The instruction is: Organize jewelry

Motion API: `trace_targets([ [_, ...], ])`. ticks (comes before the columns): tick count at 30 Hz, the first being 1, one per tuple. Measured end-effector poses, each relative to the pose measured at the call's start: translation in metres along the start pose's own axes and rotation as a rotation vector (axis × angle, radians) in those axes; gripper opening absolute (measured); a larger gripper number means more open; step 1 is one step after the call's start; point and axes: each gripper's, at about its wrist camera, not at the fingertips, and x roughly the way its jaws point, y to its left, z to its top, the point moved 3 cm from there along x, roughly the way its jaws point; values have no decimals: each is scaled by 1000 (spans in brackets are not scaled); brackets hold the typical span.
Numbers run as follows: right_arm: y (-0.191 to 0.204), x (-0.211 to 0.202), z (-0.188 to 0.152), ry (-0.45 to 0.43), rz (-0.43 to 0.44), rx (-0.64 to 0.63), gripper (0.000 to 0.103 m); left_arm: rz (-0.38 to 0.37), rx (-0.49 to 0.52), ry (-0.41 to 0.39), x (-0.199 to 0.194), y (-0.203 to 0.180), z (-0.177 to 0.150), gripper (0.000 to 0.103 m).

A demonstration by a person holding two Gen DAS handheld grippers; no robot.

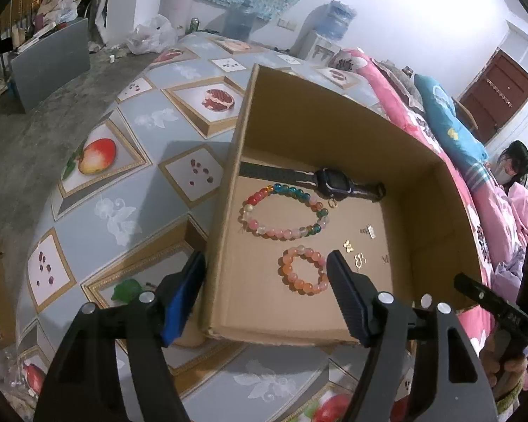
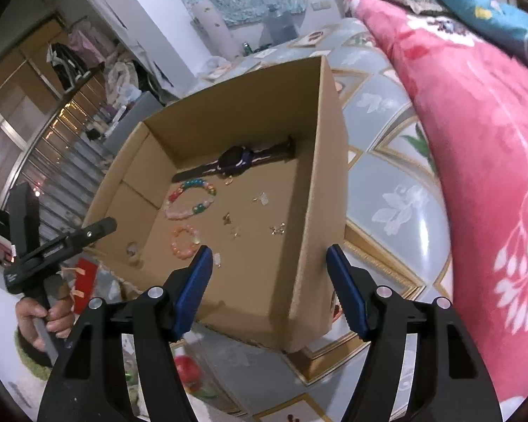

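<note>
- Clearly, in the left wrist view, the left gripper [image 1: 267, 274] hovers with fingers spread and empty, straddling the cardboard box [image 1: 320, 112] near-left wall; inside lie the watch [image 1: 329, 180] by the far wall, multicolour bracelet [image 1: 285, 211] before it, orange bracelet [image 1: 303, 269] nearest, gold charms [image 1: 348, 246] alongside.
- Only the right wrist view shows the right gripper [image 2: 269, 263], fingers parted, empty, astride the box's near-right corner, and a pink quilt [image 2: 475, 140] beyond the box.
</note>
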Motion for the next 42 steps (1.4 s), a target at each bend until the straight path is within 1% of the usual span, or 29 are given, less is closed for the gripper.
trace_targets([
  [8, -8, -5, 1, -1, -15, 2, 65, -19, -1, 14, -10, -6, -18, 68],
  [21, -2, -21, -28, 18, -2, 10, 65, -19, -13, 11, -36, -4, -55, 68],
  [32, 0, -22, -47, 19, -27, 36, 65, -29, -28, 0, -43, -1, -67, 68],
  [38, -2, -21, -49, 8, -27, 52, 65, 26, 49, -31, -42, -9, -70, 70],
  [40, -4, -27, -51, -12, -51, 58, 66, 76, 75, -66, -47, -10, -71, 73],
  [42, -5, -35, -52, -39, -85, 52, 68, 102, 84, -102, -53, -10, -72, 79],
])
